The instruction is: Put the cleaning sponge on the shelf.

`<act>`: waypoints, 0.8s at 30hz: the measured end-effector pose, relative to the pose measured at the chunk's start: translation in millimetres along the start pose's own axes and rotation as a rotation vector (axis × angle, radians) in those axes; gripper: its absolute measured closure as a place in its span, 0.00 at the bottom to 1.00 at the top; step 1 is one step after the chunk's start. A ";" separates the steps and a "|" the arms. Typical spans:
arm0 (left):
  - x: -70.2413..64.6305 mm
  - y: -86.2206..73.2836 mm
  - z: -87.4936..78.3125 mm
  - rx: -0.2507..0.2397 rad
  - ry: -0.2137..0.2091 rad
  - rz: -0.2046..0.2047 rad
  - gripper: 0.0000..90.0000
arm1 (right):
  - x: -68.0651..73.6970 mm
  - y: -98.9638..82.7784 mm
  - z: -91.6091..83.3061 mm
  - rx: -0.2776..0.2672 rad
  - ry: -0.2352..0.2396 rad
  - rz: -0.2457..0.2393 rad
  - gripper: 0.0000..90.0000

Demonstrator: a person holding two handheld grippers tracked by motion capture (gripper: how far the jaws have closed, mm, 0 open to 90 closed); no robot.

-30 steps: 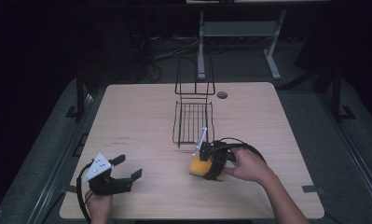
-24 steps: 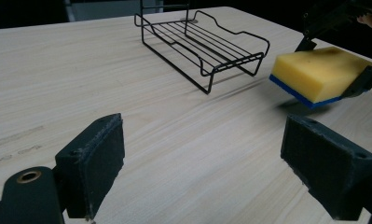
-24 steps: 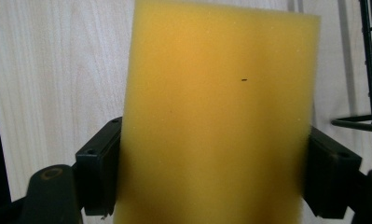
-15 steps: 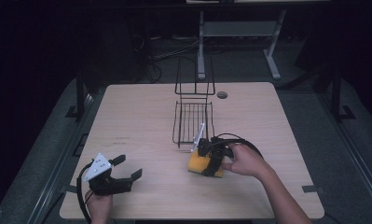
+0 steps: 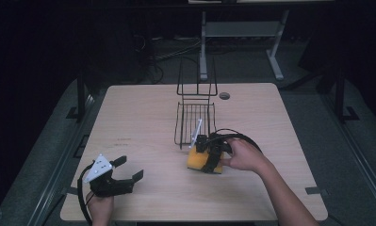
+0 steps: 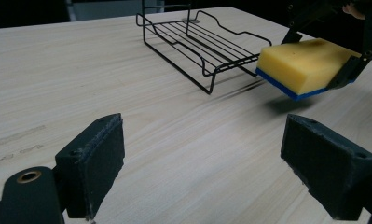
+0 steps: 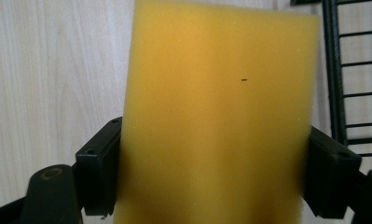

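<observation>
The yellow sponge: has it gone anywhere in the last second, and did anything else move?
The right gripper, shut on the sponge, has carried it slightly toward the person and left, away from the wire rack. The left gripper stayed open, in place.

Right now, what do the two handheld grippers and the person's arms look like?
Both are black two-jaw tools. The left gripper carries a grey three-cornered plate on top, and its jaws end in blocky, dark, rough-textured pads. The right gripper trails a looping black cable and has a pale strip standing up from it. The forearms show no sleeves.
</observation>
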State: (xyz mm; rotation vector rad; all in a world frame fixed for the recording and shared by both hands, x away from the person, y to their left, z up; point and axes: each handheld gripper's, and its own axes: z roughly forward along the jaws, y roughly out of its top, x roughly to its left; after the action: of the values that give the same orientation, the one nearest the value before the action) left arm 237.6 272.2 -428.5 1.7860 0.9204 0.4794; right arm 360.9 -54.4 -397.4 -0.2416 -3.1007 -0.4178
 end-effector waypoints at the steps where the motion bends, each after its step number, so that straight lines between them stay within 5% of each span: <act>1: 0.1 0.0 0.0 0.000 -0.001 0.000 0.14 | -1.0 0.6 -0.3 -0.002 0.005 0.007 0.23; 24: 0.7 -0.2 0.1 -0.004 -0.003 -0.004 0.14 | -22.7 13.2 -2.1 0.000 0.013 -0.003 0.23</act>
State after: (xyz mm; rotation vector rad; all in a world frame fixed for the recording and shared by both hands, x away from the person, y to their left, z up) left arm 238.0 272.8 -428.8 1.7804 0.9196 0.4757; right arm 385.2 -45.9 -392.5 -0.2333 -3.0885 -0.4172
